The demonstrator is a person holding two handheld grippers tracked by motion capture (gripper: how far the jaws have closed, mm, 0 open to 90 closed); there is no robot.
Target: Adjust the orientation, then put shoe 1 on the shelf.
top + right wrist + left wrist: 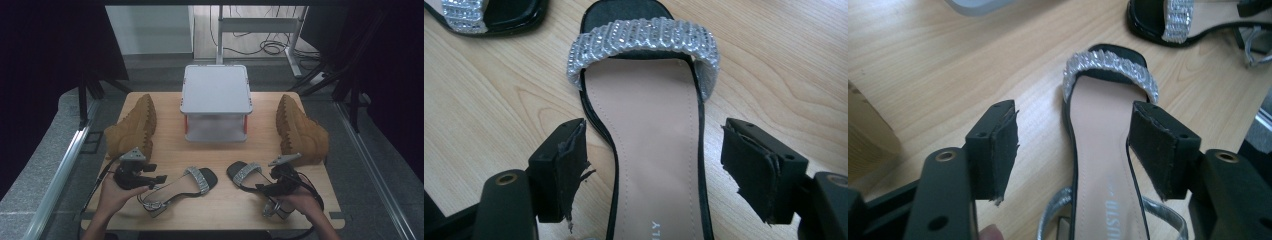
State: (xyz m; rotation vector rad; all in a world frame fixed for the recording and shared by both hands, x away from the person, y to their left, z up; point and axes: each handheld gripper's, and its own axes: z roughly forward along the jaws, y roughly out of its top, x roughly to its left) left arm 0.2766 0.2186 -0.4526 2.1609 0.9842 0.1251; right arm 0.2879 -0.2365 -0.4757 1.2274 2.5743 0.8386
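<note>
On the wooden table (220,150) two sparkly sandals lie side by side near the front edge. The left sandal (181,186) lies under the left gripper (156,179), and the right sandal (252,179) lies under the right gripper (264,189). Both grippers have their jaws wide apart. In each gripper view, a sandal's sole runs between the jaws, but the pads do not press on it, so nothing is held.

Behind the sandals, in the middle, stands a grey box (216,102) with its lid on, so I cannot tell what is in it. A brown boot (134,129) lies on its side left of the box, and another boot (300,131) lies to the right, close to the table's side edge. The boots are near the grippers. Bare wood shows between the sandals and the box.
</note>
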